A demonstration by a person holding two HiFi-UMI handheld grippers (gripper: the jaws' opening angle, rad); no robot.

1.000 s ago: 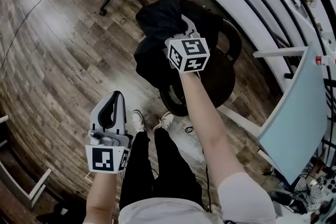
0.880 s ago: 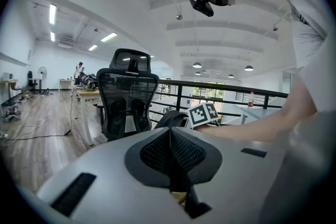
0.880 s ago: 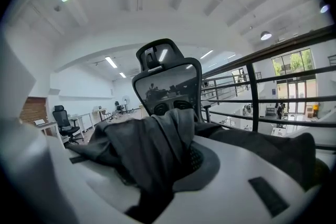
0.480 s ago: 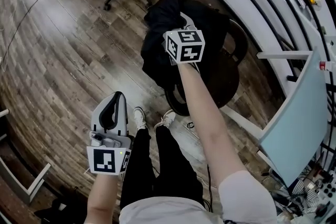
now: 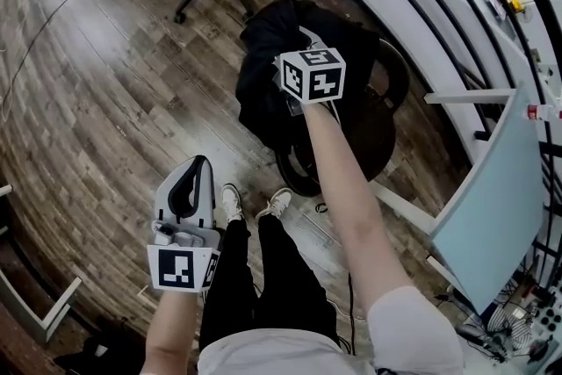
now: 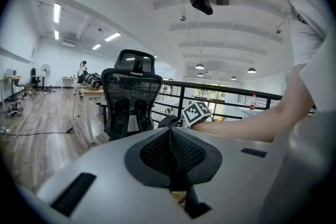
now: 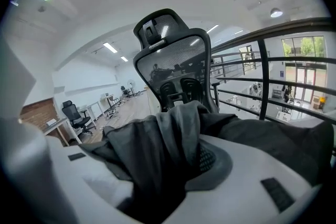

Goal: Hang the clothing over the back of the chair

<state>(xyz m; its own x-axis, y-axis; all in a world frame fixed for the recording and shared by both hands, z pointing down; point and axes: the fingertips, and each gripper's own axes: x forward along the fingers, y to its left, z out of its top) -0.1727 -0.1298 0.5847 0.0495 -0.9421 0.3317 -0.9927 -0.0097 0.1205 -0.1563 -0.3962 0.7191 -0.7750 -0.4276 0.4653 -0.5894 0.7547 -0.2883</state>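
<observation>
While right hand-held gripper [image 7: 178,176] opens jaws, clothing [image 5: 263,57] lies loose between them, heaped on chair [image 5: 386,101] straight ahead; left hand-held gripper [image 5: 193,167] jaws together, empty, far back.

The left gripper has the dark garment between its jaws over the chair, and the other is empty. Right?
No: the right gripper has the dark garment between its opening jaws over the chair, as the right gripper view shows. The left gripper is the empty one.
</observation>
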